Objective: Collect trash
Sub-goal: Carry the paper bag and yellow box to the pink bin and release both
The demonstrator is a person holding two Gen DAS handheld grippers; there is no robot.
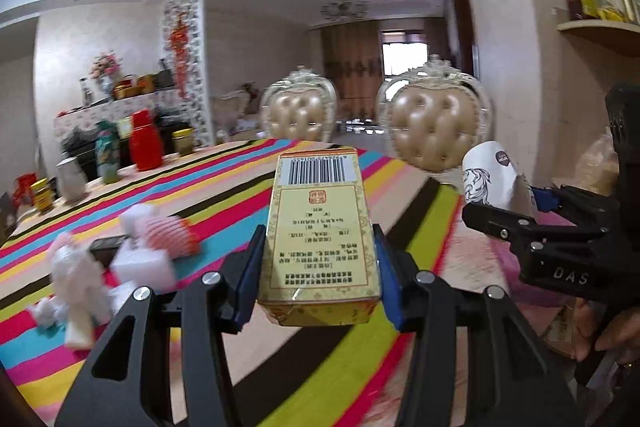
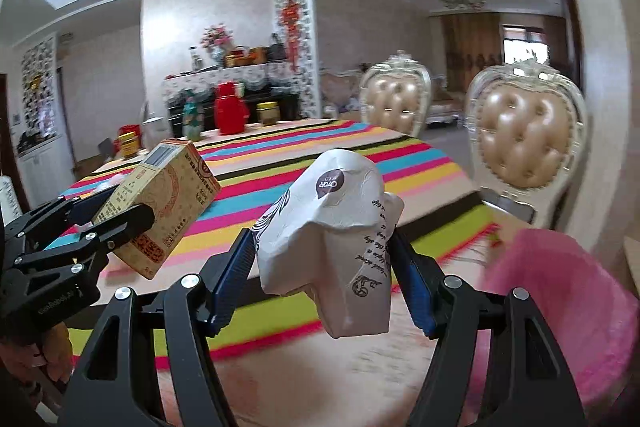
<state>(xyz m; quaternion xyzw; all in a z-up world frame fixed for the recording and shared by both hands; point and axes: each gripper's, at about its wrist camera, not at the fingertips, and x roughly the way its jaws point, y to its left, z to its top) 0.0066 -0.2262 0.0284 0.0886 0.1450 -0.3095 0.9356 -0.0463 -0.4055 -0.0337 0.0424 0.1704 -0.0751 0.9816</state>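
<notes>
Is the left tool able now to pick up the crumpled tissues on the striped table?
Probably not yet. The left tool is shut on the yellow box, so nothing else fits between its fingers. The crumpled tissues lie uncovered on the striped table, off to its left.

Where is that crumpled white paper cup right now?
The paper cup is clamped in the right gripper, held above the striped tablecloth, with the yellow box to its left.

Glossy gold box (image 1: 320, 227), crumpled matt paper cup (image 2: 332, 243), perhaps waxed.
</notes>
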